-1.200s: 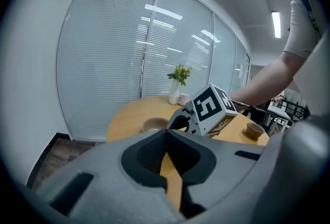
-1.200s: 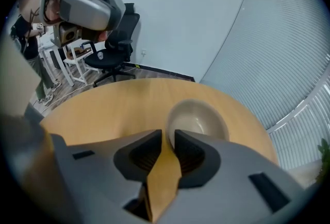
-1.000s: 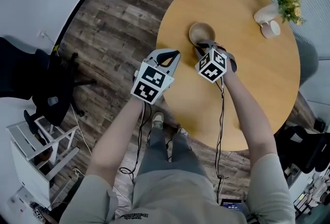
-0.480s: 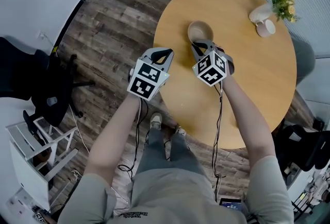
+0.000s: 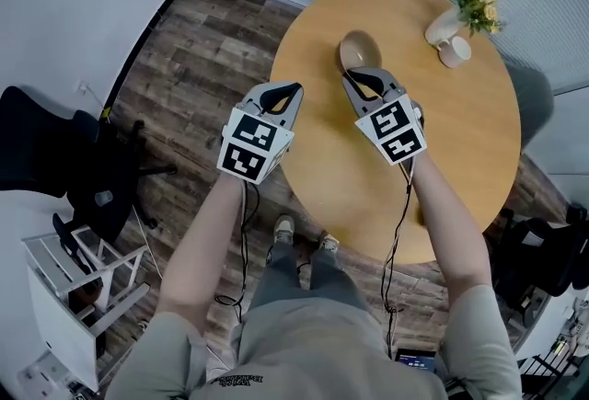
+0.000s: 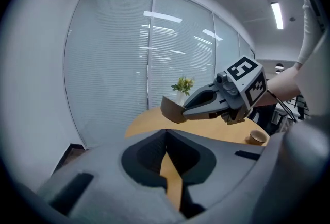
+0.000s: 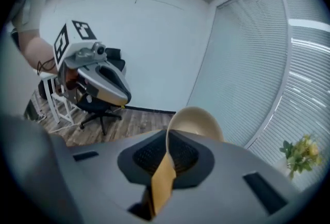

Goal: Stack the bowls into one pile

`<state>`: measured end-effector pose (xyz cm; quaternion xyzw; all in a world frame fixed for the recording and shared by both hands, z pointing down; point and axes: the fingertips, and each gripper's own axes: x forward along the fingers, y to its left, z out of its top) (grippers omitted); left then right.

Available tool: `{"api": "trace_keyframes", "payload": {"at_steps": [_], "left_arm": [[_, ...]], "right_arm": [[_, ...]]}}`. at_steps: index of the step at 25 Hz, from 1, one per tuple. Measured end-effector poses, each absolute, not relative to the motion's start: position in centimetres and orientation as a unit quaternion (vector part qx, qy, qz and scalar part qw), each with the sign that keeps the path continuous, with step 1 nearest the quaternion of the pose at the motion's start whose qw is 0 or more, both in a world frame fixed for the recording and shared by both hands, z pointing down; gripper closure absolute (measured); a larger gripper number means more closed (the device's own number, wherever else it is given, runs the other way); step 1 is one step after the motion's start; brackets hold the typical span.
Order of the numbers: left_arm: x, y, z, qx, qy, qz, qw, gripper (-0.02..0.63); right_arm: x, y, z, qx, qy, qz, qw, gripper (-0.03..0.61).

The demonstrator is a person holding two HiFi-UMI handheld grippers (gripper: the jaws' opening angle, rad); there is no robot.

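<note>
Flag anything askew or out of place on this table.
Only the bowl: the right gripper pinches its rim and holds it steeply tilted, not level on the table. Nothing spilled or broken shows.

Our grey left gripper (image 5: 298,87) and right gripper (image 5: 349,74) bear white cubes (image 5: 250,142) with black square markers behind the fingers (image 5: 267,90); thin black cables (image 5: 245,233) trail toward khaki short sleeves (image 5: 170,348).

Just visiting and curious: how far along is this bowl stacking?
Done: no pile shows yet. In hand: the right gripper is shut on the rim of a tan bowl, held tilted above the round table; the left gripper is shut and empty. Left: nesting it with another bowl, probably the small brown one on the table.
</note>
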<state>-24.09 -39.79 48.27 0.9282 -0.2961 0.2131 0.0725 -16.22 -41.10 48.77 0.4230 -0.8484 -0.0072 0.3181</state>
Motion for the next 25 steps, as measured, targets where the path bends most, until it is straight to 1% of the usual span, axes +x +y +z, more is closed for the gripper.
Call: {"api": "trace_keyframes", "payload": {"at_steps": [3,6,19,25], "left_arm": [[-24.1,-39.6,45.2,0.930,-0.306,0.200,0.048,0.595],[-23.8,-39.0,42.4,0.932,-0.308,0.186,0.034,0.595],[-25.6,-34.5,31.7,0.940,-0.317,0.128,-0.023,0.595],[-26.8,-31.2,27.7,0.945,-0.319,0.069,-0.014,0.595]], "right_arm": [[-15.8,-40.4,44.9,0.444,-0.854,0.004,0.271,0.543],[-15.1,-39.3,41.4,0.457,-0.856,0.013,0.241,0.543],[-13.8,-32.2,28.5,0.498,-0.852,-0.027,0.156,0.543],[-14.3,-28.0,24.3,0.503,-0.853,-0.057,0.123,0.543]]}}
